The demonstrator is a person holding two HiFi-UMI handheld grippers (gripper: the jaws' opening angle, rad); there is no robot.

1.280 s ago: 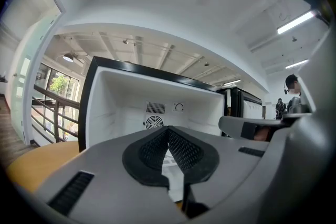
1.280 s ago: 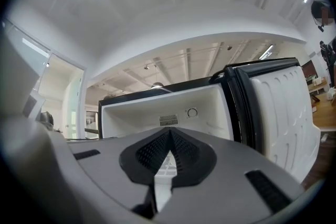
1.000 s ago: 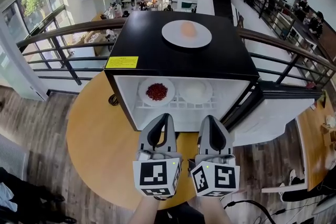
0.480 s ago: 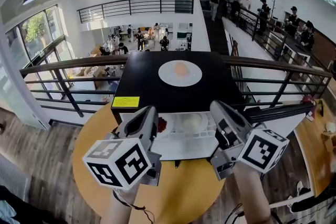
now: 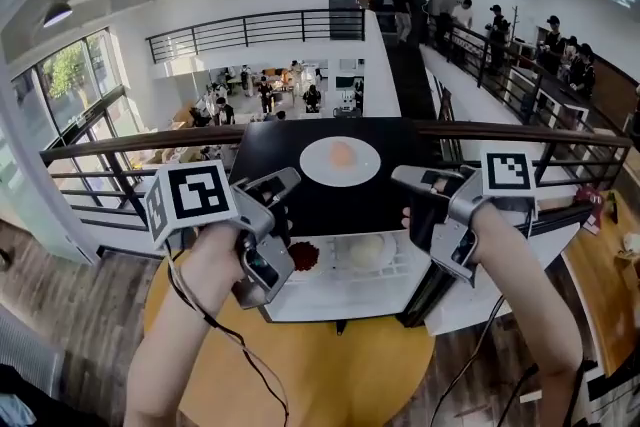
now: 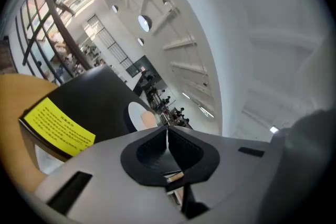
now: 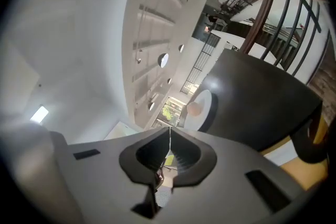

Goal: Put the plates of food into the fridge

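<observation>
- My left hand-held gripper [image 5: 288,177] is held up near the left front edge of the fridge [image 5: 262,145], jaws pressed together on nothing.
- Inside the open fridge, on its white shelf [image 5: 335,277], a plate of red food [image 5: 304,256] sits just left of a plate of white food [image 5: 366,251].
- A third plate [image 5: 340,161], carrying a pale orange lump, lies on the black fridge top.
- My right hand-held gripper [image 5: 400,177] is likewise closed and empty, near the right front edge.
- The fridge stands on a round yellow table [image 5: 330,385].
</observation>
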